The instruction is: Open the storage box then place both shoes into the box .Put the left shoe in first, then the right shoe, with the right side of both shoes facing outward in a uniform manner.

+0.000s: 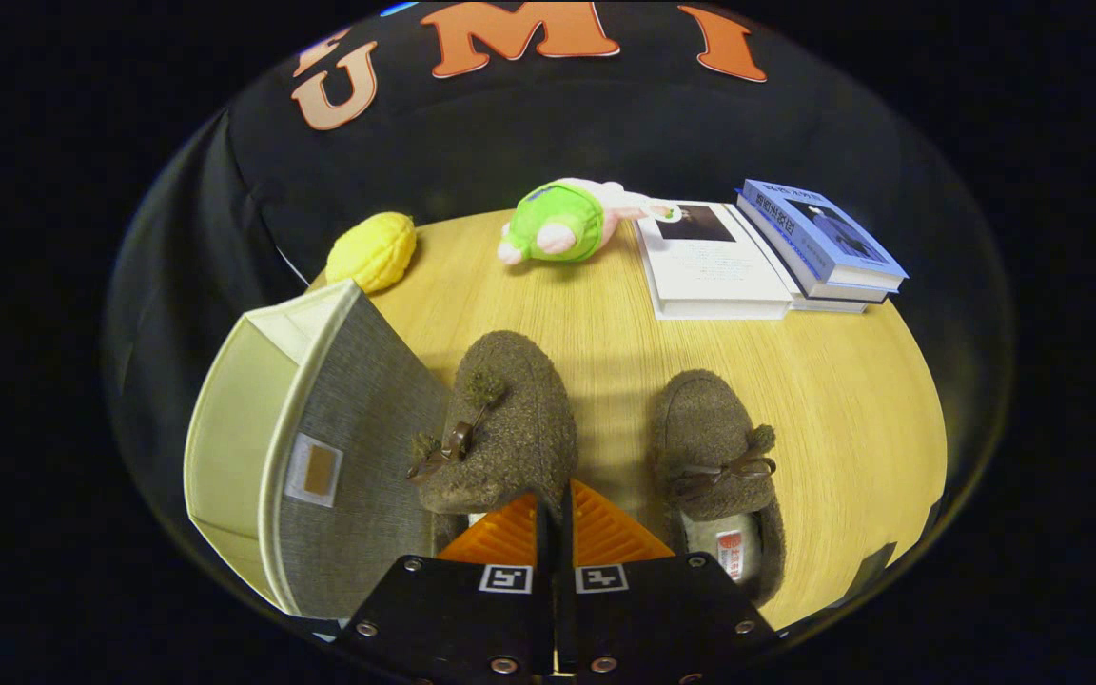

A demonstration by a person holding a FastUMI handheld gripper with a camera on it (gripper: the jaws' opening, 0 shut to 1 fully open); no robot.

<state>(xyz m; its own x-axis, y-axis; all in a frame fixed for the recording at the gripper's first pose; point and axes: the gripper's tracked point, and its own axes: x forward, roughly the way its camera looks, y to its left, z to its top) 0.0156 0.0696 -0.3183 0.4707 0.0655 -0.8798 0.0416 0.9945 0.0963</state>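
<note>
Two brown fuzzy slippers with small bows are on a round wooden table. The nearer-left slipper is tilted with its toe pointing away, right beside the grey fabric storage box. My gripper is shut on that slipper's heel edge, which is pinched between the fingers. The other slipper lies flat on the table just right of the fingers, its pale insole showing. The box stands left of the fingers, with its cream-coloured panel turned out to the left and a small tag on the grey side.
Beyond the slippers lie a green and pink plush toy, a yellow corn-shaped toy near the box's far corner, a white book and a stack of blue books at the far right.
</note>
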